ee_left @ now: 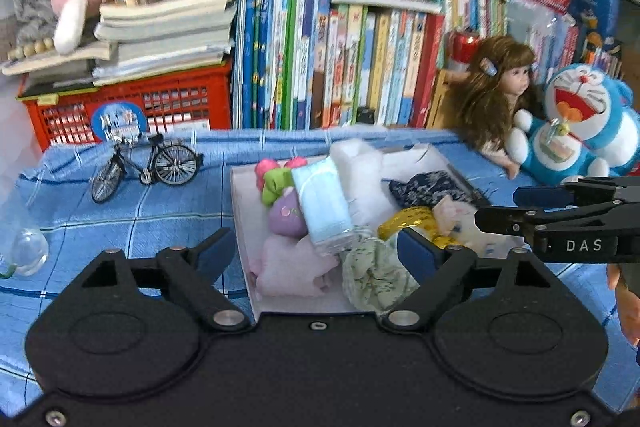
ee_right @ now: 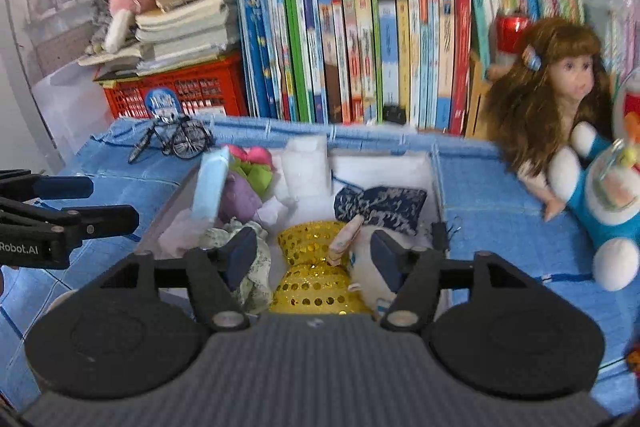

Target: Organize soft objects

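- Left gripper [ee_left: 316, 251] spread wide, holding nothing, hovering at the near edge of the white box [ee_left: 240, 211] on the blue checked cloth [ee_left: 140, 203].
- Right gripper [ee_right: 314, 253] likewise spread wide and empty, poised over the near end of the same box [ee_right: 424, 163], above the gold sequined piece [ee_right: 312, 267] and the white plush [ee_right: 366, 267].
- Soft things packed inside the box: pale blue mask pack [ee_left: 324, 207] leaning across the middle, purple pouch [ee_left: 284, 215] and pink-and-green bundle [ee_left: 276, 175] on its left, pink plush [ee_left: 292, 267] and pale green cloth [ee_left: 372, 275] at the near end, dark blue patterned pouch [ee_left: 428, 189] toward the right, white padding [ee_left: 360, 171] at the back.
- Off the box: toy bicycle [ee_left: 144, 165] on the cloth to the left, doll [ee_left: 500, 91] and blue cat plush [ee_left: 576, 131] to the right, touching each other.
- Behind: row of upright books [ee_left: 340, 59], red crate [ee_left: 132, 107] under stacked books.
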The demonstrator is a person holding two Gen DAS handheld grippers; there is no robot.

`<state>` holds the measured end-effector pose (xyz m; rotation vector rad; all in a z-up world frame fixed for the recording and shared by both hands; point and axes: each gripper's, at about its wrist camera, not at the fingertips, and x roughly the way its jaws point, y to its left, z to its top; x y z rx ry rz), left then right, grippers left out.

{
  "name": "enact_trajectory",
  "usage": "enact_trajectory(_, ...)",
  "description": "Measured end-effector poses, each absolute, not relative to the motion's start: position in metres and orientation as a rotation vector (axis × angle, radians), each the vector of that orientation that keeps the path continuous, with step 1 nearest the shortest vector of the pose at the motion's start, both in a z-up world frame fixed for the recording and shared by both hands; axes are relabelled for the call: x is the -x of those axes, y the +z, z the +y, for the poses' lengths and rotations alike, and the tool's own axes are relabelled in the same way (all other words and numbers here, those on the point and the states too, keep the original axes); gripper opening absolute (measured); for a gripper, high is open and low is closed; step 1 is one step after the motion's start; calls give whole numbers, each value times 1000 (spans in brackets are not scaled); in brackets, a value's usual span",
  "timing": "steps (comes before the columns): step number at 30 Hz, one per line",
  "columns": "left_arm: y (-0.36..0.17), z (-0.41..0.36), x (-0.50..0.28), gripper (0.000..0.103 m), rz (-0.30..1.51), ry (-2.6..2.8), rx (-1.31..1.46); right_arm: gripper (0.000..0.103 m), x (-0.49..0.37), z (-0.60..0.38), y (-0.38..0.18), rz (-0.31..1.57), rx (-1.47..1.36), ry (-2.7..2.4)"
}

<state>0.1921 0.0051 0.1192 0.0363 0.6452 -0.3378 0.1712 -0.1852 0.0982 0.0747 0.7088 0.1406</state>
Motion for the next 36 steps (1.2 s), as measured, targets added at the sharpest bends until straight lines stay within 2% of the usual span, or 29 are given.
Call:
enact_trajectory(3, 126, 5, -173, 94, 606, -341, -35, 85, -149, -187, 112, 639, -62, 138)
enact_trajectory(10, 139, 6, -122, 97, 521, -345, -11, 90, -99, -190, 133, 496, -83, 115)
enact_trajectory(14, 140, 9, -97, 98, 486, -352, 16, 99, -74, -187, 137, 436, -72, 106)
enact_trajectory(18, 138, 13, -74, 100, 452, -341, 30, 103, -50, -181, 137, 384, -40, 95)
enact_trajectory(36, 88, 21, -10, 100, 463, -231, 80, 103, 19, -184, 98, 322, -57, 28)
